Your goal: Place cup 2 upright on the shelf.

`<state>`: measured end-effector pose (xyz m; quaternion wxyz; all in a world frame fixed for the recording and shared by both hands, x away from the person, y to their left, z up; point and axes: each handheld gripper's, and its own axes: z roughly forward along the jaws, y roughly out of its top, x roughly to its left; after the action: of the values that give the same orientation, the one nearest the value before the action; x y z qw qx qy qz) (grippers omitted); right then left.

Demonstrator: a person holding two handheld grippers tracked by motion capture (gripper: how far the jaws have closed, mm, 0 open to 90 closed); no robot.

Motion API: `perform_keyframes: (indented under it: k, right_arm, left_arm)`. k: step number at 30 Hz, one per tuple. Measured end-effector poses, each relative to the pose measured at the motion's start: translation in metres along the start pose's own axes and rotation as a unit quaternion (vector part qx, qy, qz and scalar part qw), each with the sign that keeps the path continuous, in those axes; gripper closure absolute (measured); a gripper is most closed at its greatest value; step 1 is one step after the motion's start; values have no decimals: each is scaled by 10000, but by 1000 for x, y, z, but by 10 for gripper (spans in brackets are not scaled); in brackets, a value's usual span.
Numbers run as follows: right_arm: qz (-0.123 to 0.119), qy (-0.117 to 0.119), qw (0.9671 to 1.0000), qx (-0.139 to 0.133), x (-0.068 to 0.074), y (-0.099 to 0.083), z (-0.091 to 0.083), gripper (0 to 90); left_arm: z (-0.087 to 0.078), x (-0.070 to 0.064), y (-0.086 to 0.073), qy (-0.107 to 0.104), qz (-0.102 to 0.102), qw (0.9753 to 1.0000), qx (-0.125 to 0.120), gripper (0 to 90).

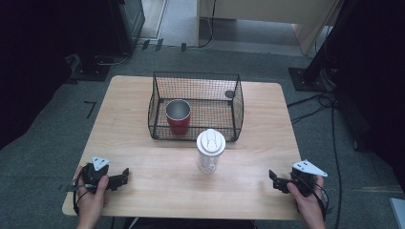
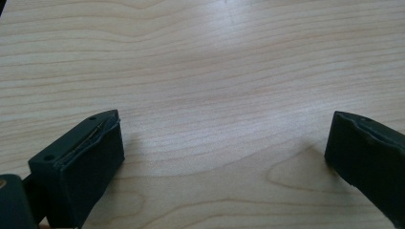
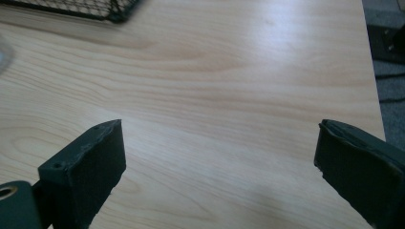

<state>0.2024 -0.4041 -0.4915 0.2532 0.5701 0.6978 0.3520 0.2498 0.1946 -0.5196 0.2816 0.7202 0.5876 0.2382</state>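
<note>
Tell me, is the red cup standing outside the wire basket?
No, the red cup stands upright inside the wire basket.

Bare table (image 1: 157, 167) is lying open across the near half, so the left gripper (image 1: 125, 175) and the right gripper (image 1: 272, 179) are both facing free wood. A clear bottle (image 1: 210, 150) is standing between them, near the middle, blocking a straight crossing. Just beyond it, a wire basket (image 1: 196, 106) is taking up the far middle, with a red cup (image 1: 178, 116) sitting inside on its left.
</note>
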Motion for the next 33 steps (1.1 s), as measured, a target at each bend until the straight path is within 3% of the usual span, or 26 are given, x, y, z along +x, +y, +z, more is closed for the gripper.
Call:
perform_keyframes:
  k: [13, 17, 23, 33]
  right_arm:
    - [-437, 468, 9977, -241, 50, 31, 3, 57]
    - [-606, 663, 9954, -319, 73, 48, 9, 58]
    - [-757, 898, 9922, -417, 96, 63, 13, 57]
    - [-812, 1173, 9890, -400, 113, 68, 20, 57]
  left_arm:
    - [3, -2, 3, -56, 61, 10000, -2, 0]
    - [3, -2, 3, -56, 63, 10000, 0, 0]
    - [3, -3, 3, -57, 55, 10000, -2, 0]
    - [3, -2, 3, -56, 59, 10000, -2, 0]
